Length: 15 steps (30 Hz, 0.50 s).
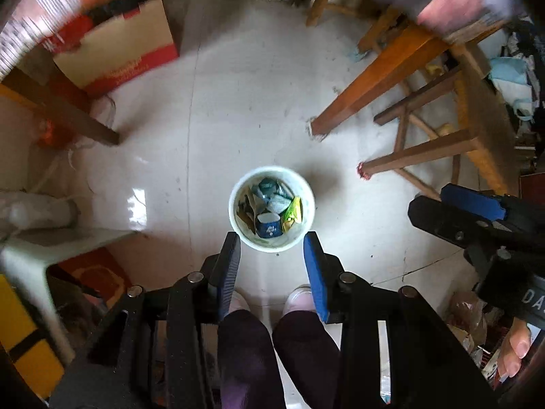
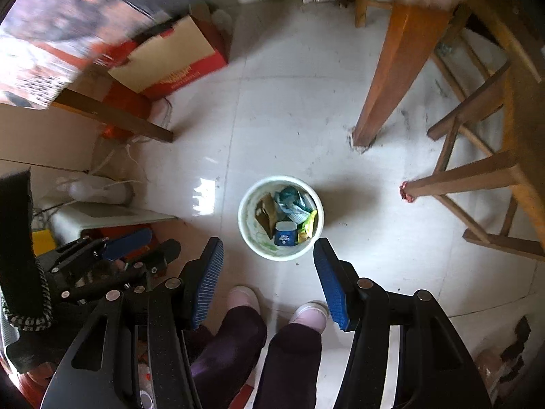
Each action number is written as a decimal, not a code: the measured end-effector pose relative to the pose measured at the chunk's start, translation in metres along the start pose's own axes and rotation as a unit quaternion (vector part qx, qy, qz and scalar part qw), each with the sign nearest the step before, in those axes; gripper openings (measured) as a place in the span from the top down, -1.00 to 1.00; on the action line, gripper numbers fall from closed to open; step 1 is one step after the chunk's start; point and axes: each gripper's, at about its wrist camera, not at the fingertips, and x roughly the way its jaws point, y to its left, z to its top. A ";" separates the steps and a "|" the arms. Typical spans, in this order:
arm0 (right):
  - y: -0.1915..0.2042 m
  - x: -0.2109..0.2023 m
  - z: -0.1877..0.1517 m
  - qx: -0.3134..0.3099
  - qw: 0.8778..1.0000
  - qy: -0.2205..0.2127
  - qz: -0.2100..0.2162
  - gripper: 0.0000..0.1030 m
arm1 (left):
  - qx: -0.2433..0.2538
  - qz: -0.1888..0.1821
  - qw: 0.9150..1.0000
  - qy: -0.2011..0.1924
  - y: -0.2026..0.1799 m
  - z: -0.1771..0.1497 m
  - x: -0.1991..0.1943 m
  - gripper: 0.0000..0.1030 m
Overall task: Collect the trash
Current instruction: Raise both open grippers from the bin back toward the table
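Trash [image 1: 272, 209] lies in a white bucket [image 1: 308, 204] on the pale floor [image 1: 238, 102], just ahead of the person's feet [image 1: 299, 301]. Far left stands a red and tan cardboard box [image 1: 119, 51]. Above the bucket the left gripper [image 1: 271, 243] hangs spread with nothing between its fingers, and beside it the right gripper [image 2: 268, 250] is spread and empty too. Wooden desk legs [image 1: 374, 78] and a stool [image 1: 442, 143] stand at the right.
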 end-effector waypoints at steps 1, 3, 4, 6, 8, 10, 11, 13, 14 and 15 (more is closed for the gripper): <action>0.007 -0.016 0.001 -0.003 1.000 -0.007 -0.001 0.00 | 0.001 0.000 1.000 -0.007 -0.001 0.001 -0.014 0.28; 0.017 -0.042 0.002 -0.010 1.000 -0.020 -0.004 0.00 | 0.004 0.000 1.000 -0.026 -0.002 0.003 -0.052 0.27; 0.024 -0.059 0.002 -0.015 0.999 -0.029 -0.008 0.00 | 0.005 0.001 0.999 -0.036 -0.002 0.004 -0.073 0.26; 0.035 -0.086 0.002 -0.022 0.999 -0.042 -0.011 0.00 | 0.007 0.001 0.999 -0.050 -0.003 0.004 -0.103 0.26; 0.047 -0.115 0.003 -0.026 0.998 -0.057 -0.012 0.00 | 0.011 0.001 0.998 -0.067 -0.005 0.005 -0.137 0.26; 0.061 -0.145 0.003 -0.030 0.997 -0.074 -0.009 0.00 | 0.017 0.000 0.996 -0.085 -0.005 0.005 -0.171 0.26; 0.068 -0.158 0.002 -0.032 0.996 -0.082 -0.009 0.00 | 0.020 0.000 0.995 -0.094 -0.005 0.004 -0.188 0.26; 0.082 -0.185 0.000 -0.040 0.994 -0.099 -0.012 0.00 | 0.026 -0.002 0.993 -0.115 -0.007 0.003 -0.222 0.26; 0.088 -0.196 -0.002 -0.043 0.993 -0.106 -0.014 0.00 | 0.029 -0.004 0.992 -0.125 -0.006 0.003 -0.238 0.26; 0.095 -0.207 -0.003 -0.046 0.992 -0.114 -0.015 0.00 | 0.033 -0.006 0.990 -0.139 -0.006 0.002 -0.260 0.26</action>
